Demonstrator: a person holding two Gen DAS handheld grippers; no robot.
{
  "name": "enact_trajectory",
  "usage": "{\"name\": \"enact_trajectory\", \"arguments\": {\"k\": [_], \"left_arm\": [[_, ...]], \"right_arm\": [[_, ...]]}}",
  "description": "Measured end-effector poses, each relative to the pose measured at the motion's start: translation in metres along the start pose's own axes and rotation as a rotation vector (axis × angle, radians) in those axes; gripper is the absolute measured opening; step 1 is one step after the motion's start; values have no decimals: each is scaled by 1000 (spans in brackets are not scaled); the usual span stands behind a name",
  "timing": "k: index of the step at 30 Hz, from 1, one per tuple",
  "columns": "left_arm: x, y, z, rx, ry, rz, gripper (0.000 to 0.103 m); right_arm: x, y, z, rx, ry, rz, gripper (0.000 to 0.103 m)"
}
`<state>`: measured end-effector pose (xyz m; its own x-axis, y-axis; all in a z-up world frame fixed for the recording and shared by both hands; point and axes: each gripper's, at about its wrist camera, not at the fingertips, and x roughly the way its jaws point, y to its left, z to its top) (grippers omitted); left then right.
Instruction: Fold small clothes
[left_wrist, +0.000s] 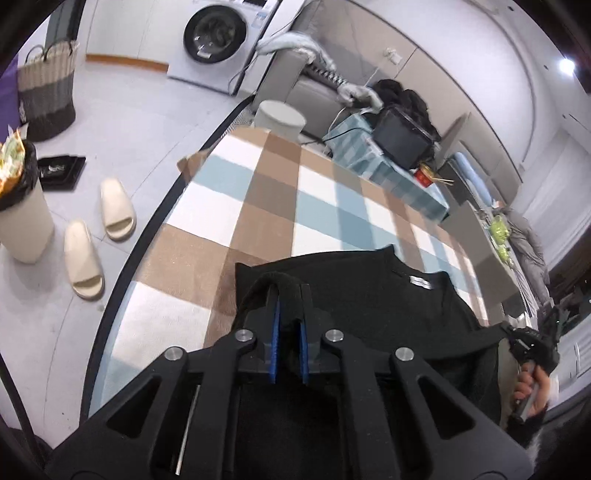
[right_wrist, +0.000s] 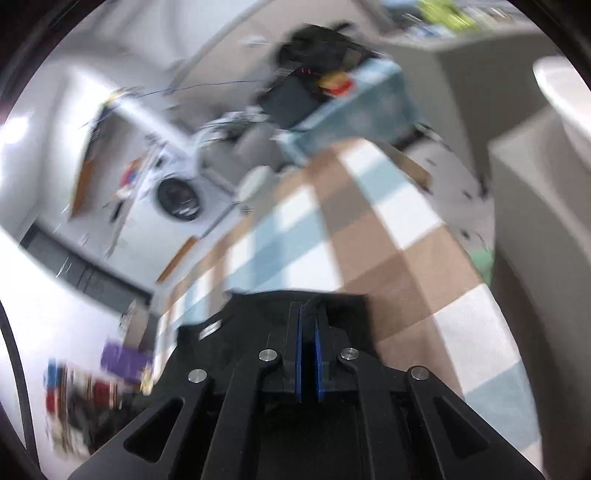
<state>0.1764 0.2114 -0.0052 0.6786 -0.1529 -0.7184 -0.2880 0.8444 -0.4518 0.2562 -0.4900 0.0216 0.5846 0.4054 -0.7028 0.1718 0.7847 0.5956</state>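
Observation:
A black garment (left_wrist: 388, 295) with a white neck label lies on the checked cloth of the table (left_wrist: 258, 199). My left gripper (left_wrist: 289, 286) is shut on a fold of the black garment at its left edge and holds it a little above the cloth. In the left wrist view my right gripper (left_wrist: 532, 339) shows at the far right, in a hand, pinching the garment's other edge. In the right wrist view, which is motion-blurred, my right gripper (right_wrist: 308, 308) is shut on the black garment (right_wrist: 258, 314) above the checked table (right_wrist: 388, 236).
Off the table's left edge stand a bin (left_wrist: 22, 221), two cream slippers (left_wrist: 99, 236), a striped basket (left_wrist: 46, 88) and a washing machine (left_wrist: 218, 37). A white tub (left_wrist: 280, 118), a teal box (left_wrist: 369, 155) and a black box (left_wrist: 402, 136) stand beyond the far edge.

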Motion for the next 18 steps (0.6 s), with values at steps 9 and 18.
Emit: {"name": "enact_trajectory", "arguments": {"k": [9, 18], "left_arm": [[-12, 24, -10, -16, -42, 97, 60], [-34, 7, -38, 152, -44, 154, 63]], "right_arm": [[-18, -16, 0, -76, -23, -97, 35], [-20, 8, -32, -332, 40, -134, 51]]}}
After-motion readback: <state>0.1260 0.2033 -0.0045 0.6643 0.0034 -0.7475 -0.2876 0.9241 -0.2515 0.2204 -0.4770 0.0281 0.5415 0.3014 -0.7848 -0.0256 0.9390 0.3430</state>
